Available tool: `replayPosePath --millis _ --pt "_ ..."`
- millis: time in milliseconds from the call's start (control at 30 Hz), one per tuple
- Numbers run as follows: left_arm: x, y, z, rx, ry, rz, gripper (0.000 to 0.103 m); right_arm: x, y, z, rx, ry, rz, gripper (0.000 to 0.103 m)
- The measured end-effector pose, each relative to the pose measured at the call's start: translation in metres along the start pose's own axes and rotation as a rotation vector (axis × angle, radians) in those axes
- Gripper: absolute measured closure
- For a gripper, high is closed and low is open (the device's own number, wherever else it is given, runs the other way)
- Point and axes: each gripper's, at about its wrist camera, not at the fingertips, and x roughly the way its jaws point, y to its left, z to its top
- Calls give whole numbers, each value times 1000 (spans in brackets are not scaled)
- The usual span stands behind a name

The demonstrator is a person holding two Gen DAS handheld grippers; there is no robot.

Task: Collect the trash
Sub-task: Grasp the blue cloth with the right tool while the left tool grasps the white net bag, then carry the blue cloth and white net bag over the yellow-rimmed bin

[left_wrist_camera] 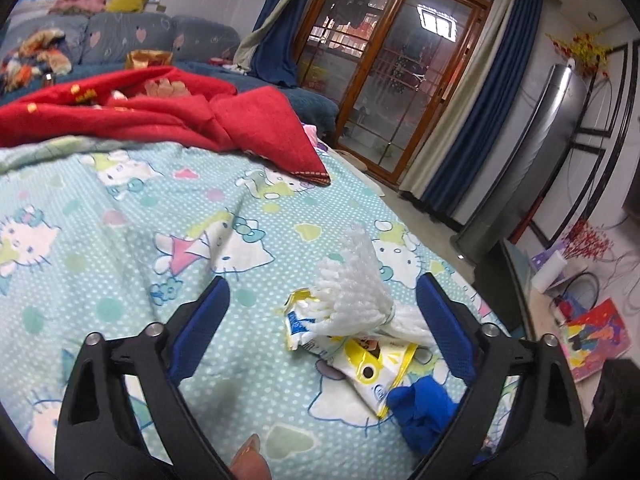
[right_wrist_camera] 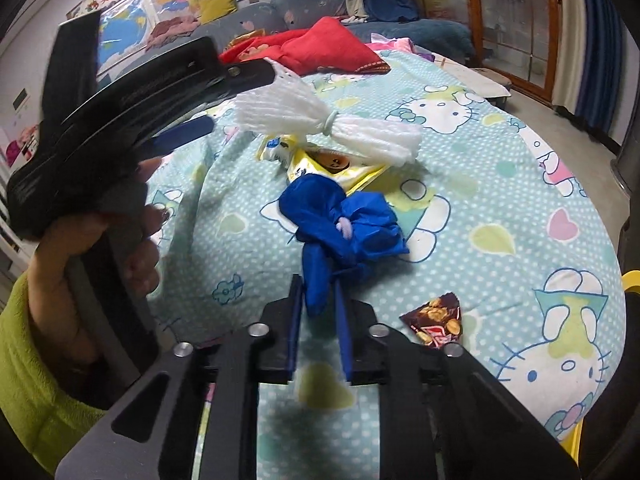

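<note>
Surface: a bed [right_wrist_camera: 500, 184] under a cartoon-cat sheet carries the trash.
Right hand-held gripper [right_wrist_camera: 319, 304]: jaws nearly together, pinching a lobe of the crumpled blue plastic bag [right_wrist_camera: 344, 216] by its near end.
Left hand-held gripper [left_wrist_camera: 322, 312]: jaws wide, nothing between the pads; it straddles the white foam fruit net [left_wrist_camera: 356, 292].
Where the trash lies: the net rests on the yellow-and-white snack wrapper [left_wrist_camera: 372, 364], which touches the blue bag; a brown snack wrapper [right_wrist_camera: 436, 320] lies apart, nearer the right hand.
Doing it well: lower the left jaws around the net's tied waist before closing, so the wrapper beneath stays put; lift the bag slowly, since it looks light and slippery.
</note>
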Motion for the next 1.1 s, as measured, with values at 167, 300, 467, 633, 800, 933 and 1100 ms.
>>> replayPosePath --millis 167,300,467,633,800,933,1100 --pt "7 2 -2 -30 26 -55 36 -6 2 -4 -4 -4 8 93" --pt "9 -1 -5 -22 47 -76 54 -9 3 -6 -5 0 18 93" --pt "10 -6 -8 -2 65 -84 69 -13 3 -8 -5 -4 23 95" --pt "7 -14 -12 27 82 -98 89 -20 2 -5 -3 -21 27 96" --pt "0 -27 -14 63 82 -121 93 -30 -1 -2 3 -54 25 97" --pt "-12 -40 -12 87 54 -141 94 -44 -7 3 17 -103 18 98" --pt "-27 -55 -9 114 23 -163 94 -65 -18 9 44 -174 0 98"
